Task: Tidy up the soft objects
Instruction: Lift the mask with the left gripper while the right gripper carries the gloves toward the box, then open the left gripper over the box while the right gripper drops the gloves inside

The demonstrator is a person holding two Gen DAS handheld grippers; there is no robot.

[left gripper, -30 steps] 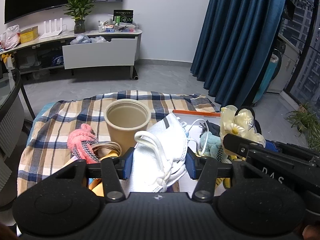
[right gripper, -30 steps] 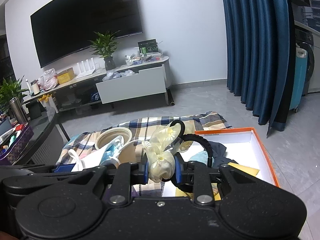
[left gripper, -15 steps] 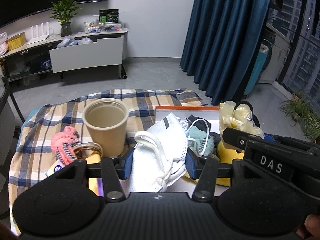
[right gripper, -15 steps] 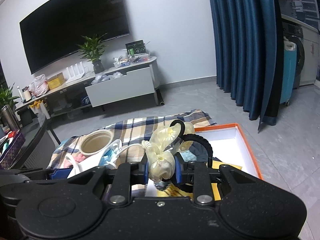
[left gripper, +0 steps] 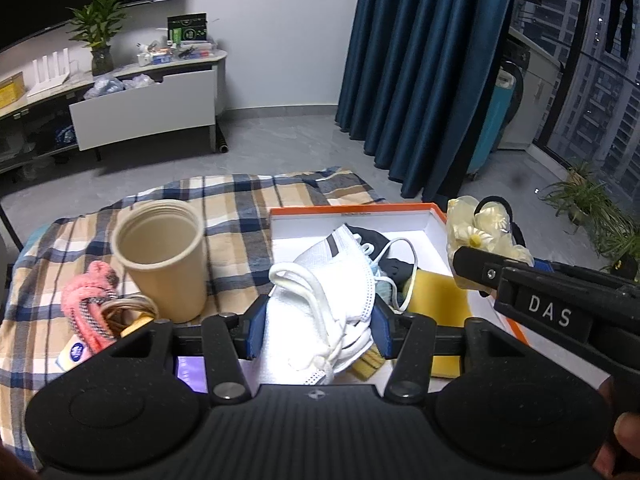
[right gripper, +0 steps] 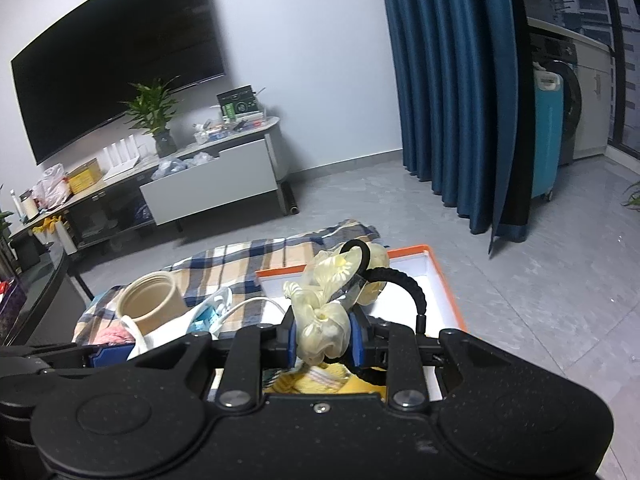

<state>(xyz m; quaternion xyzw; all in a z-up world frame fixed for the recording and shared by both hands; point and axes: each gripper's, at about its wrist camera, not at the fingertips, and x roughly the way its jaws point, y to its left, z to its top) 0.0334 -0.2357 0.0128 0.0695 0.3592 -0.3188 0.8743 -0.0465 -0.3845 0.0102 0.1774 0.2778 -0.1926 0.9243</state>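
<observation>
The left gripper (left gripper: 316, 322) is clamped on a crumpled white face mask (left gripper: 320, 280) with looped elastic cords, held over the near end of an orange-rimmed white box (left gripper: 352, 216). The right gripper (right gripper: 324, 338) is closed on a gauzy pale-yellow hair scrunchie (right gripper: 324, 320) — ruffled, with a black elastic loop — above that box. A ribbed tan paper cup (left gripper: 162, 264) is seen standing upright on the plaid-covered table (left gripper: 240, 208), beside a fuzzy pink rope (left gripper: 86, 296).

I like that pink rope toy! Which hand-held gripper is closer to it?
Left. The left hand-held gripper, clutching white masks, sits just right of the pink rope. The right hand-held gripper, holding a yellow scrunchie, is farther away over the box.
</observation>
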